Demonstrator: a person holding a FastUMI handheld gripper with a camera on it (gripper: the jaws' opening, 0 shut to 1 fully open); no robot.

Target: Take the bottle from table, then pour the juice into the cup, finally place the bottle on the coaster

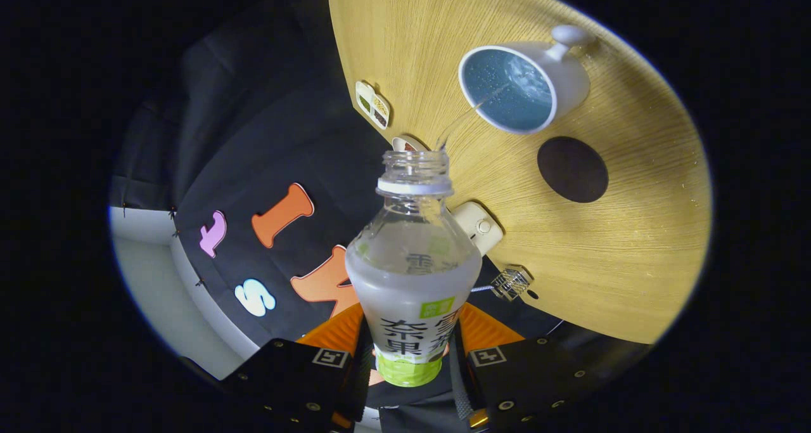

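Gripper [410, 350] pinching the bottle [412, 274] between both orange fingers [485, 331], neck tipped toward the cup [516, 87]

The bottle's base is hidden between the fingers; a thin clear stream from its open mouth arcs into the white cup, faint and hard to trace. The dark round coaster [572, 169] lies bare on the wooden table [633, 255], just beside the cup. Small objects along the table edge, partly behind the bottle, are too small to identify

Staged recording booth, not a lived-in room: black cloth wall [253, 135] drapes behind a round wooden table [633, 249]. At the table edge, 9 o'clock of the cup [516, 87], sit small props [372, 104].
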